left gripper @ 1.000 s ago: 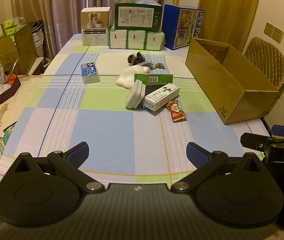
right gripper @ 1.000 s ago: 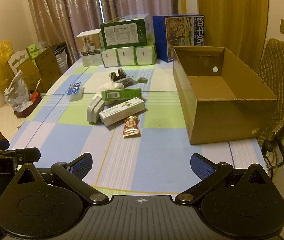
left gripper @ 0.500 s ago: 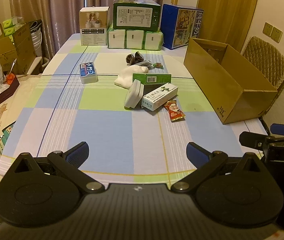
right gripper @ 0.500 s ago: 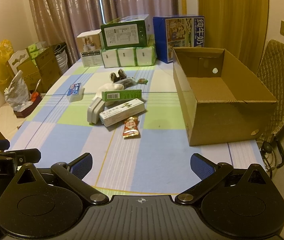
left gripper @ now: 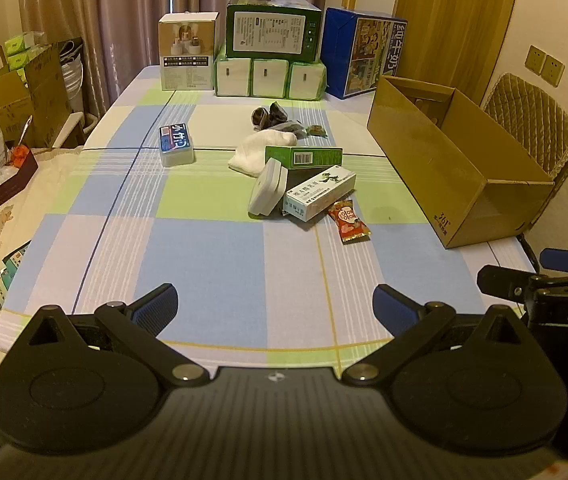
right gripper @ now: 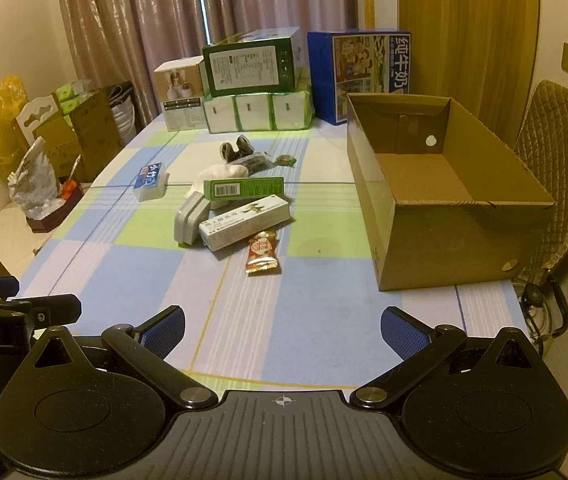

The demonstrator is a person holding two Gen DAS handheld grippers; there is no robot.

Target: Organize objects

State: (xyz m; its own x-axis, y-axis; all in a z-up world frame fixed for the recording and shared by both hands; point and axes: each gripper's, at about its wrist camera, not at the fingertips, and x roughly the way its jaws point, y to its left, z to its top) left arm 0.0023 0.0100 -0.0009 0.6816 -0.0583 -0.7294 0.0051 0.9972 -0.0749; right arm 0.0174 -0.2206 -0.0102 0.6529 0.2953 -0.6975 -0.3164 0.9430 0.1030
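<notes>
The cluster of small items lay mid-counter, well ahead of both jaws: a glossy red snack packet point(right gripper: 261, 251) touching a long white carton point(right gripper: 243, 222), beside a grey case point(right gripper: 188, 219). The left gripper point(left gripper: 275, 305) and right gripper point(right gripper: 282, 326) gaped wide, holding nothing. An open cardboard box point(right gripper: 436, 200) stood to the right.

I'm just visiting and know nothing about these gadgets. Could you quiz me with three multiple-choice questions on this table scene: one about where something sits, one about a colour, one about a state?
1. The snack packet lies:
A. in the cardboard box
B. on the table, nearer the grippers than the white carton
C. on the chair

2. The gripper pads are:
A. blue
B. red
C. white

3. The cardboard box is:
A. taped shut
B. full
C. open and looks empty

Answers:
1. B, it lies on the cloth before the white carton.
2. A, they show blue.
3. C, its bare floor shows.
</notes>
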